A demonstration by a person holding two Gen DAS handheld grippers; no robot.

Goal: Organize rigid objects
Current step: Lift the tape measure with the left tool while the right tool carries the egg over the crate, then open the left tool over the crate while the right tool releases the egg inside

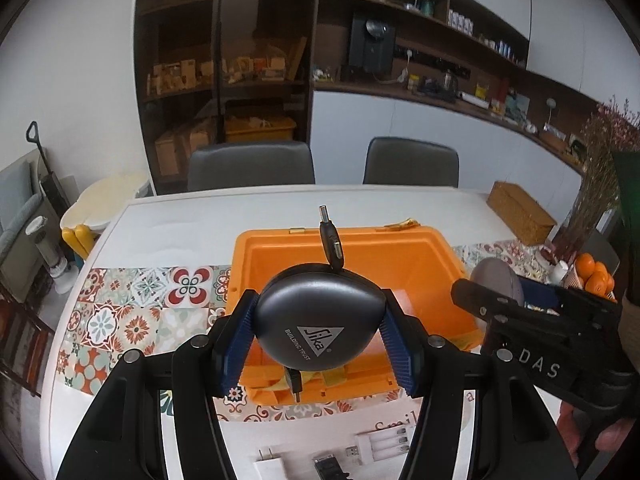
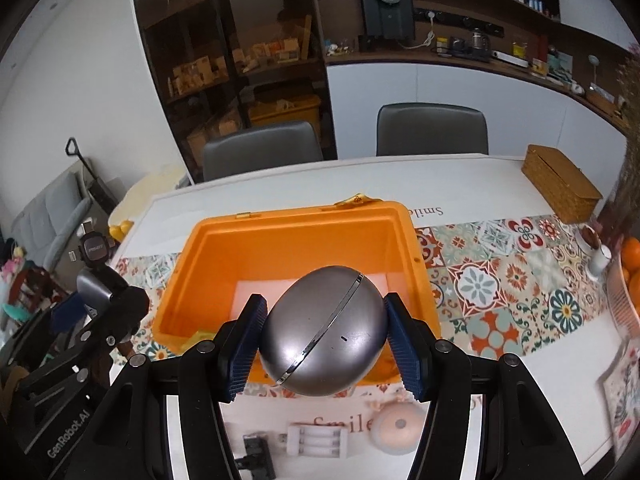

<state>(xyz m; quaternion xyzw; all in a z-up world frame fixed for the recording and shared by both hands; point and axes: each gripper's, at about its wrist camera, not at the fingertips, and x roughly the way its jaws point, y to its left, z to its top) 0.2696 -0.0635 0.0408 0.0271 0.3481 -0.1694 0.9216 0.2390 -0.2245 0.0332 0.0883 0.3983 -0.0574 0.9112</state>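
My left gripper [image 1: 318, 330] is shut on a round dark grey Sika cable hub [image 1: 316, 316] with short USB plugs sticking out, held above the near edge of an open orange box [image 1: 420, 264]. My right gripper [image 2: 322, 336] is shut on a silver egg-shaped device [image 2: 324, 326], held over the near rim of the same orange box [image 2: 208, 248]. The right gripper also shows in the left wrist view [image 1: 480, 300], to the right of the box. The left gripper shows at the left of the right wrist view [image 2: 100, 280].
On the table near me lie a white battery holder [image 2: 318, 440], a small round peach lamp [image 2: 396, 428], a white plug [image 1: 270, 466] and a dark adapter [image 2: 254, 456]. A wicker box [image 2: 560, 184] and oranges [image 2: 632, 256] stand at the right. Two chairs stand behind the table.
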